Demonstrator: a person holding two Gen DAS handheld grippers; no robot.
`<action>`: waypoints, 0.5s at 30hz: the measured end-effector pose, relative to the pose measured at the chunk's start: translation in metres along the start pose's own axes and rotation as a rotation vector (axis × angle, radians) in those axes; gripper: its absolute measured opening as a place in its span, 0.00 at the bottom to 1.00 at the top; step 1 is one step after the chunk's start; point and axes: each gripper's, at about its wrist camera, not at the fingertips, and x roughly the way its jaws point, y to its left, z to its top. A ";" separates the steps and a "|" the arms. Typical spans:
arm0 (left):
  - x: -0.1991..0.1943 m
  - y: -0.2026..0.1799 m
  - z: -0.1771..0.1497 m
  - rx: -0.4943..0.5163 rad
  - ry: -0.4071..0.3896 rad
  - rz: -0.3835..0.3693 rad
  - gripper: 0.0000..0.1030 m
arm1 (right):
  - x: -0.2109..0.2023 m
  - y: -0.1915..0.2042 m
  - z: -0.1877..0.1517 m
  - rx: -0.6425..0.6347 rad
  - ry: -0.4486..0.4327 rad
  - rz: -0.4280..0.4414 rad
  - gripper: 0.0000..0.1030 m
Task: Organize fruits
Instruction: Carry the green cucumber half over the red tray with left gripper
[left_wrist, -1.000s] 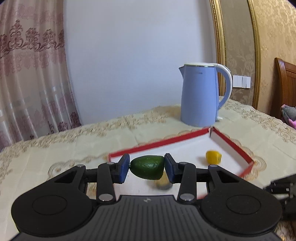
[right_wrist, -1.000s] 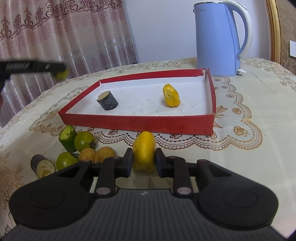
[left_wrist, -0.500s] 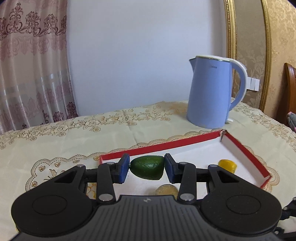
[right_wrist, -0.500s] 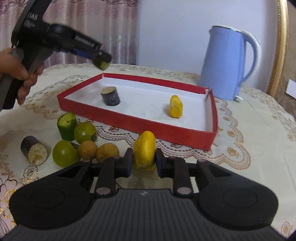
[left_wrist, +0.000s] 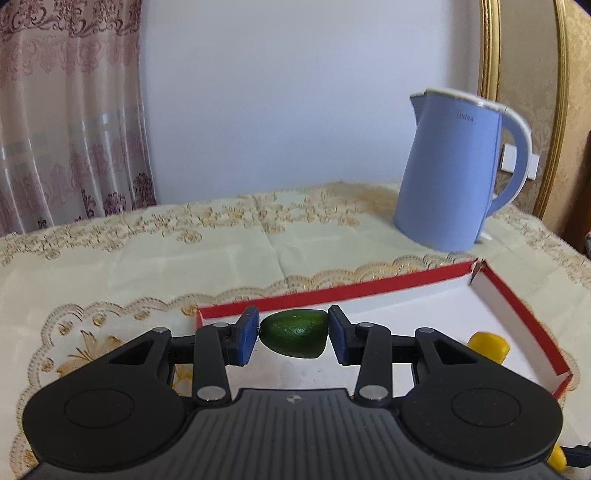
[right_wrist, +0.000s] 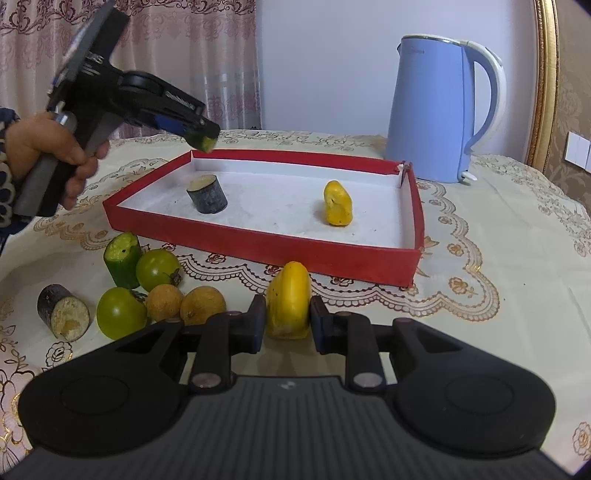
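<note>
Left tool (left_wrist: 292, 333) clamped on green piece (left_wrist: 294, 333); right tool (right_wrist: 287, 320) on yellow piece (right_wrist: 289, 300), perhaps banana.

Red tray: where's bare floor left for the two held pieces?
The red tray is bare between the dark stub and the yellow piece, along its near wall, and right of the yellow piece. Outside its near-left corner it is crowded: a cucumber piece, green tomatoes and brown fruits.

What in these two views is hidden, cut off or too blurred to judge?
- Left wrist view: the dark stub in the red tray is hidden behind the left tongs and their green piece.
- Left wrist view: the loose fruit outside the tray is out of frame.
- Right wrist view: the left tongs are motion-blurred.
</note>
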 end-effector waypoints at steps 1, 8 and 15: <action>0.004 -0.002 -0.002 0.003 0.012 0.002 0.39 | 0.001 0.000 0.000 -0.002 0.002 0.001 0.24; 0.028 -0.011 -0.008 0.023 0.077 0.025 0.39 | 0.003 -0.003 0.001 0.007 0.010 0.020 0.24; 0.033 -0.017 -0.009 0.047 0.085 0.054 0.39 | 0.004 -0.004 0.001 0.015 0.016 0.040 0.24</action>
